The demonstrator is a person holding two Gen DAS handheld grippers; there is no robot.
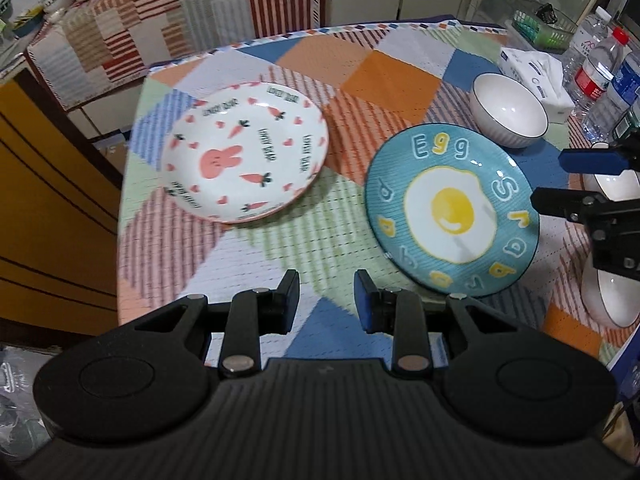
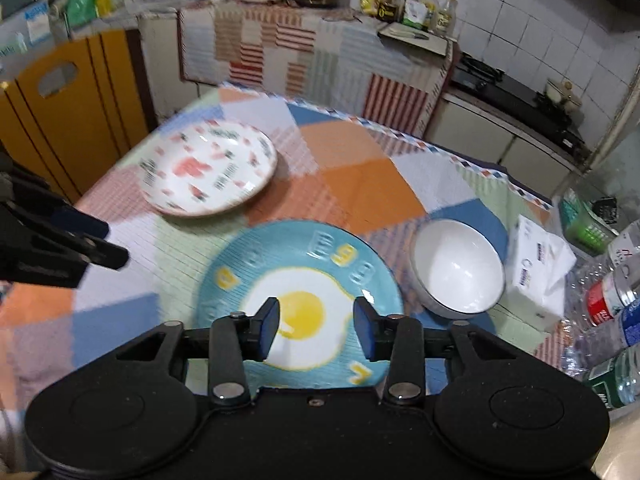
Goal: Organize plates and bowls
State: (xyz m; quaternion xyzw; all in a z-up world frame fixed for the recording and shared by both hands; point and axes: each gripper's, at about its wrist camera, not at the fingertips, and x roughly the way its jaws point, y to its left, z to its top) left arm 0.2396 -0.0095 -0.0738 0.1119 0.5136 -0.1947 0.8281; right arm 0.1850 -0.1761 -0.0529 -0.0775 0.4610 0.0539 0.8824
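A white plate with a pink rabbit and carrots lies on the patchwork tablecloth at the left; it also shows in the right wrist view. A teal fried-egg plate lies to its right. A white bowl stands behind it. Two more white bowls sit at the table's right edge, partly hidden by the right gripper. My left gripper is open and empty above the table's front. My right gripper is open and empty above the egg plate.
A tissue pack and several water bottles stand at the table's right side. A green basket is behind them. A cloth-covered counter with appliances is beyond the table. A yellow cabinet stands on the left.
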